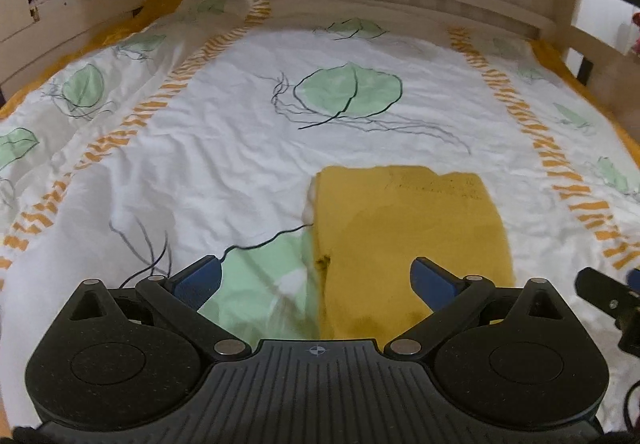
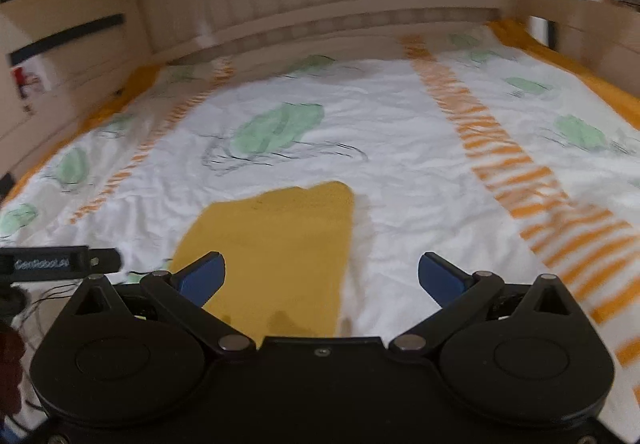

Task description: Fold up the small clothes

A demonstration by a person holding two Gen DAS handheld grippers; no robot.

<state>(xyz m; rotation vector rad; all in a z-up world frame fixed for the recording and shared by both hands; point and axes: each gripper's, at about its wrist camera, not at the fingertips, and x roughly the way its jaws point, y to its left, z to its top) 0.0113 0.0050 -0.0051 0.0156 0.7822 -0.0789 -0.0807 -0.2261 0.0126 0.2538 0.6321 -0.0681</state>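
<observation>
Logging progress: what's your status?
Left tool open, right tool open, both empty. Yellow garment flat on bedspread, nothing gripped. Nothing in the way.

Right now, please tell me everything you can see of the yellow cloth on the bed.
The yellow cloth is mustard-coloured, soft-looking fabric, folded into a rough rectangle and lying flat on the white bed cover. It has faint dark print near its far edge and a small dark mark by its left edge. Both grippers are open above its near end; neither holds it.
</observation>
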